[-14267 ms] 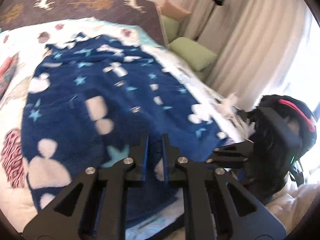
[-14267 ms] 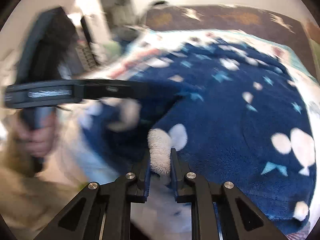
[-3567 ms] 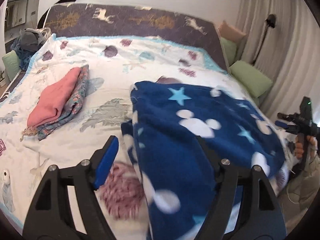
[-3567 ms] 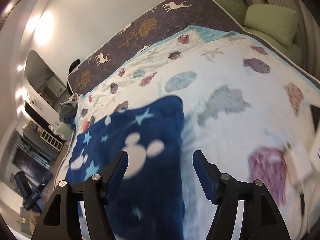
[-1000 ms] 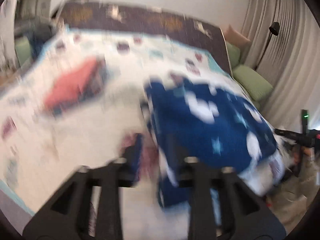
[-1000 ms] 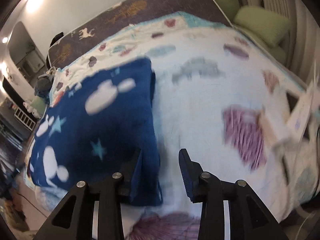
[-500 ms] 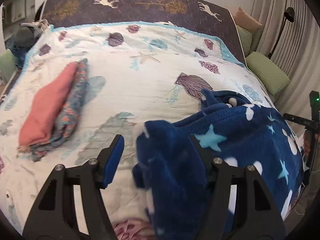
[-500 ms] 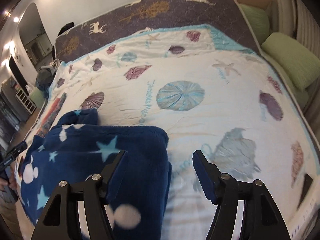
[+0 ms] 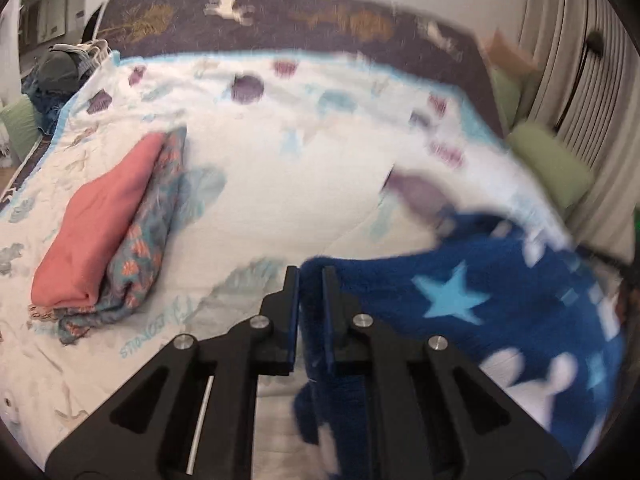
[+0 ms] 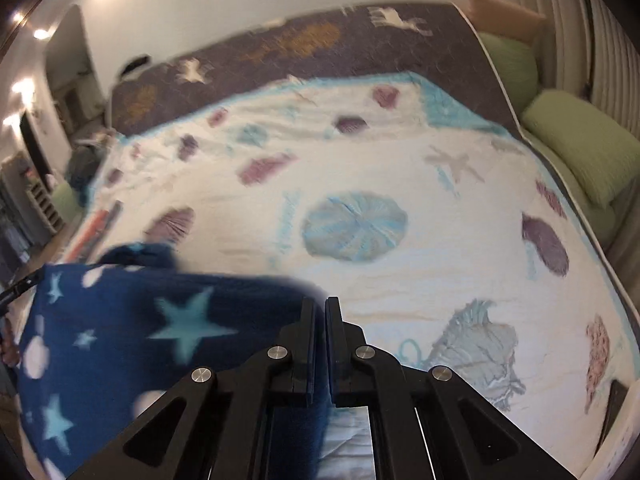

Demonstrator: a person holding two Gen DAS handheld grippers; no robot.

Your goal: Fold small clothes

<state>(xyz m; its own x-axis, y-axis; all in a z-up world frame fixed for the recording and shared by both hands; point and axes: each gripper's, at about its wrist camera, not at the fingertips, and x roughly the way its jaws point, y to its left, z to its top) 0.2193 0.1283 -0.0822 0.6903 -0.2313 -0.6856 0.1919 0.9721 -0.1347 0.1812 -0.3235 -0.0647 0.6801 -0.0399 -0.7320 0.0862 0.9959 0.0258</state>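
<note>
Fingers of left gripper (image 9: 311, 276) and right gripper (image 10: 319, 306) clenching blue fleece (image 9: 480, 300) corners; I'm judging fold mid-way, pink stack (image 9: 100, 224) lying done on bed (image 10: 400, 160)

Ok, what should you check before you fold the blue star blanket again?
1. Left gripper pinching the blanket edge: ok.
2. Right gripper pinching the blanket edge: ok.
3. Both grips on matching corners: cannot tell, the pictures are blurred.
4. Bare bedspread ahead to lay the fold on: ok.
5. Folded pile away from the blanket: ok, it lies apart, to the left.
6. Blanket layers lying even: cannot tell, the lower part is hidden.
</note>
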